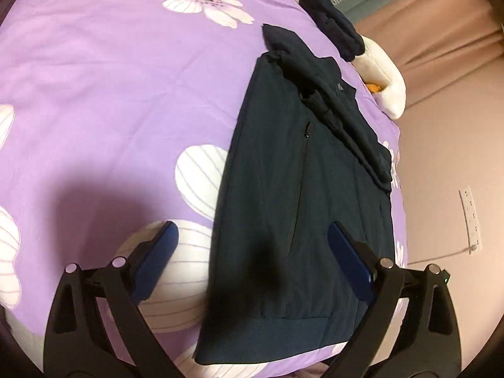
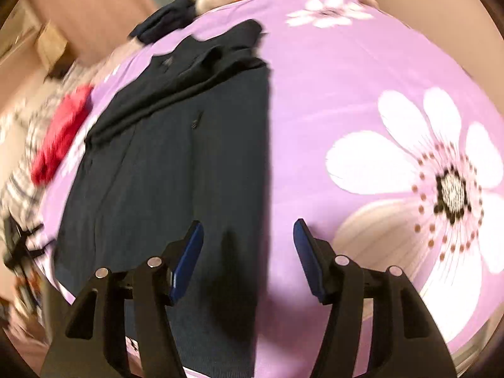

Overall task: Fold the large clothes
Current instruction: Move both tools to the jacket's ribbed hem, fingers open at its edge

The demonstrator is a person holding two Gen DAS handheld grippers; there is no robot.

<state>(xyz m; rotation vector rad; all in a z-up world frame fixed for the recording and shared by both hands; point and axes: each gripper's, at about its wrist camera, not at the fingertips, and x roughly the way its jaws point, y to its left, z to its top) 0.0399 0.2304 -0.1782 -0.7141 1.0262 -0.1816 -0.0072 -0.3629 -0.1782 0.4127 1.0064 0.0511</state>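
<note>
A dark navy jacket (image 1: pixel 283 189) lies flat on a purple bedspread with white flowers (image 1: pixel 110 94), folded into a long strip with a sleeve laid across its upper part. My left gripper (image 1: pixel 252 236) hovers open above the jacket's hem end, with nothing between its blue pads. In the right wrist view the same jacket (image 2: pixel 163 163) runs up the left half of the picture. My right gripper (image 2: pixel 249 230) stands open over the jacket's right edge and hem, holding nothing. That view is blurred.
A small bundle of dark cloth (image 1: pixel 334 28) rests on a white plush toy (image 1: pixel 387 72) at the bed's far corner. A red cloth (image 2: pixel 63 132) and a checked fabric (image 2: pixel 19 170) lie beyond the bed's left edge. A wall socket (image 1: pixel 471 217) sits on the wall.
</note>
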